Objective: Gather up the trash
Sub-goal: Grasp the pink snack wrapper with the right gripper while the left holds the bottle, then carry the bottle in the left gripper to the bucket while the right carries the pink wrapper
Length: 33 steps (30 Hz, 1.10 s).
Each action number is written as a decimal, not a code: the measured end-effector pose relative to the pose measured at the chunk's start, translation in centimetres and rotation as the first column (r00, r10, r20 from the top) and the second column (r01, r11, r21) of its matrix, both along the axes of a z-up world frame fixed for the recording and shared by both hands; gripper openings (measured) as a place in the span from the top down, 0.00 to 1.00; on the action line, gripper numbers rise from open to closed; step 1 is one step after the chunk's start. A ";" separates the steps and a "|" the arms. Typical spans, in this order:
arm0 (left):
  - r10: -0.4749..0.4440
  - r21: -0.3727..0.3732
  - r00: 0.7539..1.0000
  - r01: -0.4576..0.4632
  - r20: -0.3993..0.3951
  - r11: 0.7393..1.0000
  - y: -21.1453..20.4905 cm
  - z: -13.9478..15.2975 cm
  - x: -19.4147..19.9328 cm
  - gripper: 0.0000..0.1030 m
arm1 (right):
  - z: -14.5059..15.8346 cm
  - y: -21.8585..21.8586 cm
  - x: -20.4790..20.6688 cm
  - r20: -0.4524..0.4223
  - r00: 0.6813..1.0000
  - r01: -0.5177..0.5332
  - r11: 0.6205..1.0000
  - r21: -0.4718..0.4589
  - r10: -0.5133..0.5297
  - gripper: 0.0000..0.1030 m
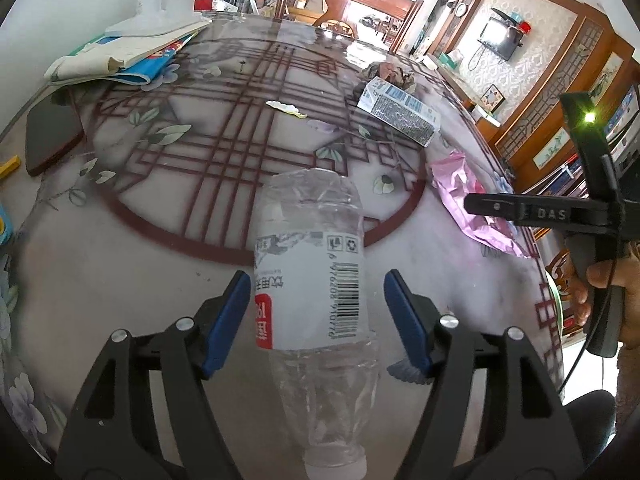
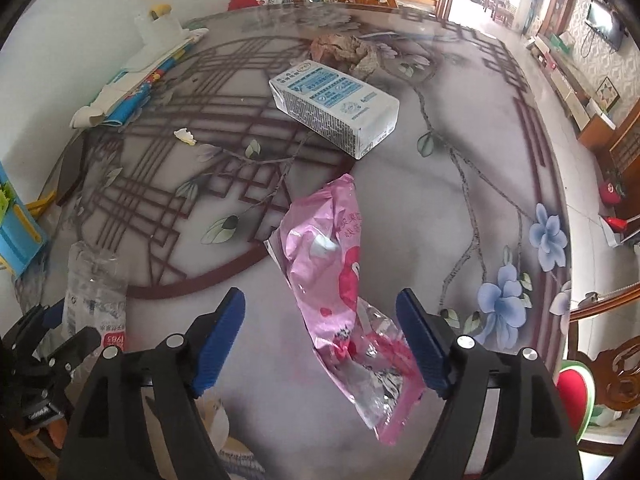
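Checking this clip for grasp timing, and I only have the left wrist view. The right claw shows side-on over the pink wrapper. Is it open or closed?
Observer: Open. In the right wrist view, the right claw has its jaws wide apart.
Operator: Is the wrapper lined up with it?
Observer: Yes. The pink wrapper lies lengthwise between the fingers, flat on the table, not gripped.
Operator: Which end is nearest the claw?
Observer: The torn end, showing its silver foil lining.

Pink wrapper (image 2: 340, 292), blue-white carton (image 2: 336, 106), maroon-latticed floral table (image 2: 420, 208).
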<state>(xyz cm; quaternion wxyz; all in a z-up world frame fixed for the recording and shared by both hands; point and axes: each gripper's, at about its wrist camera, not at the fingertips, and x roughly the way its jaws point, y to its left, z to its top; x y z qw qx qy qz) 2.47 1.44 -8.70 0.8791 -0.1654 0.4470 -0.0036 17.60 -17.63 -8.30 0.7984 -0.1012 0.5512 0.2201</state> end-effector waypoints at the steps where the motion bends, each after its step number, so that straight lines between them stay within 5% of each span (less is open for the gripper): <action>1: -0.002 0.001 1.000 0.002 -0.001 1.000 0.0 0.0 0.0 0.36 | -0.3 0.1 0.1 -0.004 1.000 0.004 1.000 0.000 -0.004 0.27; 11: -0.017 0.008 1.000 0.017 -0.007 1.000 -0.3 -0.2 0.1 0.36 | -1.0 0.1 0.4 -0.013 1.000 0.026 0.999 0.021 -0.026 0.27; 14: -0.019 0.016 1.000 0.019 -0.004 1.000 -0.4 -0.2 0.1 0.44 | -1.2 0.4 0.3 -0.014 1.000 0.017 1.000 0.021 -0.016 0.30; 15: -0.021 0.016 1.000 0.021 -0.006 1.000 -0.4 -0.2 0.1 0.48 | -1.2 0.5 0.1 -0.008 1.000 0.010 1.000 0.021 -0.010 0.31; 17: -0.023 0.019 1.000 0.023 -0.005 1.000 -0.5 -0.2 0.1 0.48 | -1.1 0.9 -0.3 0.002 1.000 -0.011 1.000 0.012 0.011 0.52; 20: -0.025 0.020 1.000 0.025 0.000 1.000 -0.5 -0.1 0.1 0.49 | -1.1 1.4 -0.8 -0.002 0.999 -0.036 0.999 0.015 0.036 0.71; 33: -0.039 0.016 0.998 0.038 0.046 0.999 -0.8 0.5 -0.1 0.49 | 2.7 -1.3 -7.2 0.101 0.995 -0.006 0.989 0.146 -0.009 0.73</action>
